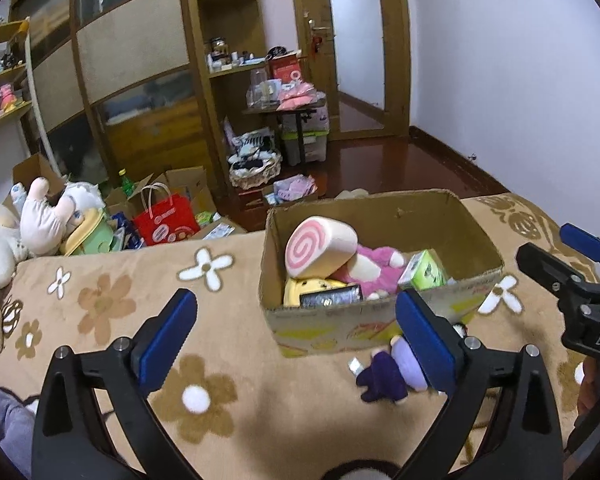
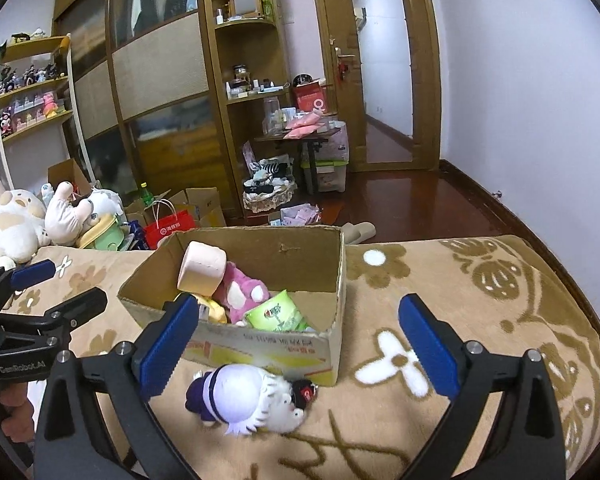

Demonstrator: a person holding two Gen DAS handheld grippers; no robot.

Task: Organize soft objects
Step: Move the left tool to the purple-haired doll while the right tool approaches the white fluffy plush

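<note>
A cardboard box (image 1: pixel 452 216) (image 2: pixel 336 320) stands on the flowered blanket. Inside lie a pink swirl roll cushion (image 1: pixel 320 246) (image 2: pixel 202 268), a pink plush (image 1: pixel 380 270) (image 2: pixel 242 290), a yellow plush (image 1: pixel 304 288) and a green tissue pack (image 1: pixel 424 270) (image 2: pixel 278 314). A small doll in purple with white hair (image 2: pixel 244 398) (image 1: pixel 388 374) lies on the blanket just in front of the box. My left gripper (image 1: pixel 296 338) is open and empty, with the doll behind its right finger. My right gripper (image 2: pixel 296 344) is open above the doll, not touching it.
Large plush toys (image 1: pixel 44 216) (image 2: pixel 20 224) sit at the blanket's left edge. Beyond the bed lie a red paper bag (image 1: pixel 164 220) (image 2: pixel 170 226), open cartons, a wicker basket (image 1: pixel 256 170) and wooden wardrobes. The right gripper's body shows at the right edge of the left wrist view.
</note>
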